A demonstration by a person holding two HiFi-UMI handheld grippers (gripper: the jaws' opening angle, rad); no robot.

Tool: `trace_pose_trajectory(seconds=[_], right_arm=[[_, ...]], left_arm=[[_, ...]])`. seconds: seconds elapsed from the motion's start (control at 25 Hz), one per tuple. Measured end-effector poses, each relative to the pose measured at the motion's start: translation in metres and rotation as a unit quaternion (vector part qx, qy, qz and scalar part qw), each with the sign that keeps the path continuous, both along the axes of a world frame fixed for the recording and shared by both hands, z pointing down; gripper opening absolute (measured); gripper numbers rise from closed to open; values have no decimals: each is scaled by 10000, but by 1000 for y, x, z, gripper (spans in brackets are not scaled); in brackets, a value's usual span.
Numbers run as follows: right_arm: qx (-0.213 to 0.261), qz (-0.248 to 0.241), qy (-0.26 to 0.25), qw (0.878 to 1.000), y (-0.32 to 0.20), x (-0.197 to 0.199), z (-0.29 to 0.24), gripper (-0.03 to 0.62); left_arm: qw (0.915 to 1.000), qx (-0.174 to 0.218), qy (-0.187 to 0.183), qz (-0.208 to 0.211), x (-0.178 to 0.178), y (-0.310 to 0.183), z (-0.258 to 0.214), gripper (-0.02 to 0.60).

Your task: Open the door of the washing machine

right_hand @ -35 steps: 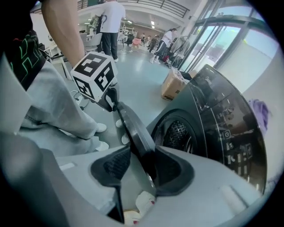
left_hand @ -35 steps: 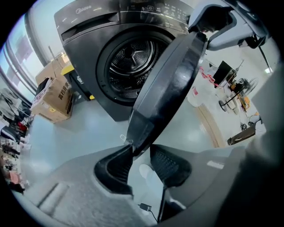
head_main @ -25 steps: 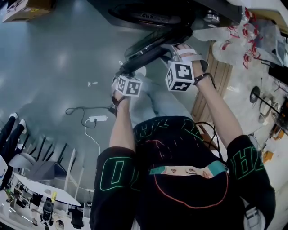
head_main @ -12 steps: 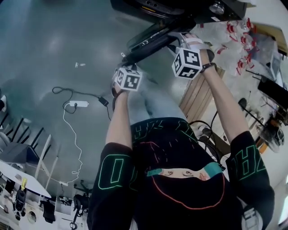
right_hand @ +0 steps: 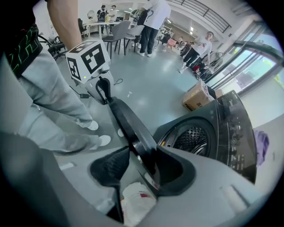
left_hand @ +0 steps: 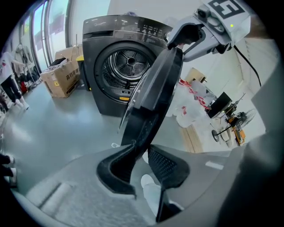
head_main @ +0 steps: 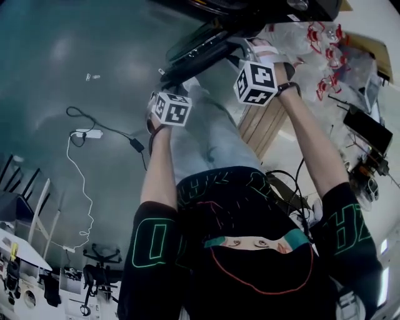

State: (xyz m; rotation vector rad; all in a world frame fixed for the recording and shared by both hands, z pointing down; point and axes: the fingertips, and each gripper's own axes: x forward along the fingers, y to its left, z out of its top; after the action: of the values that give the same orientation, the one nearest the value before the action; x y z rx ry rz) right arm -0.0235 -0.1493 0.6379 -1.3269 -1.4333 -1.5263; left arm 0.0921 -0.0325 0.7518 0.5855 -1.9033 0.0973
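1. While I look down through the head view, I see both tools on the dark washing machine door (head_main: 200, 51), which juts out from the washing machine (head_main: 262, 11) at the top edge. The left gripper (head_main: 164, 84) is at the door's free end. The right gripper (head_main: 245, 53) is further along the rim, nearer the cabinet.

2. Through the left gripper view, the door stands almost edge-on to me, well clear of the round opening. The steel drum (left_hand: 128, 62) is in plain sight (nothing across its mouth). The door's lower rim runs down between my left jaws. They have just been closing, and both pads now look pressed on that rim, so I read it as a pinch. My other tool shows at the door's upper end.

3. Through the right gripper view, my right jaws straddle the rim with a pad against each face, pinching it. The left tool sits at the far end of the same rim, and the drum opening lies bare just beside the door.

4. My judgement is that the task is nearly done. The latch is free and the door is away from the cabinet by a wide angle. At most, what remains is easing it a little wider and then letting go with both tools.
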Motion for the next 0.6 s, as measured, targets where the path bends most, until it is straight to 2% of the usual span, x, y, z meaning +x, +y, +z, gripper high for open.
trace_pose_trajectory(seconds=[0.28,0.52,0.6], right_arm=[[-399,-438,-26,9982,-6,8,-1,186],[-711,-1022,53,9922,-24,19,-1,186],[-698,-1257,72,9896,-30,29,-3,186]], left_arm=[[9955,-351,-39,-878,12,-12,2,92],[9854,-599,107,-1592,30,-39,7,101],[9825,-567,191,-1765,44,-52,5,103]])
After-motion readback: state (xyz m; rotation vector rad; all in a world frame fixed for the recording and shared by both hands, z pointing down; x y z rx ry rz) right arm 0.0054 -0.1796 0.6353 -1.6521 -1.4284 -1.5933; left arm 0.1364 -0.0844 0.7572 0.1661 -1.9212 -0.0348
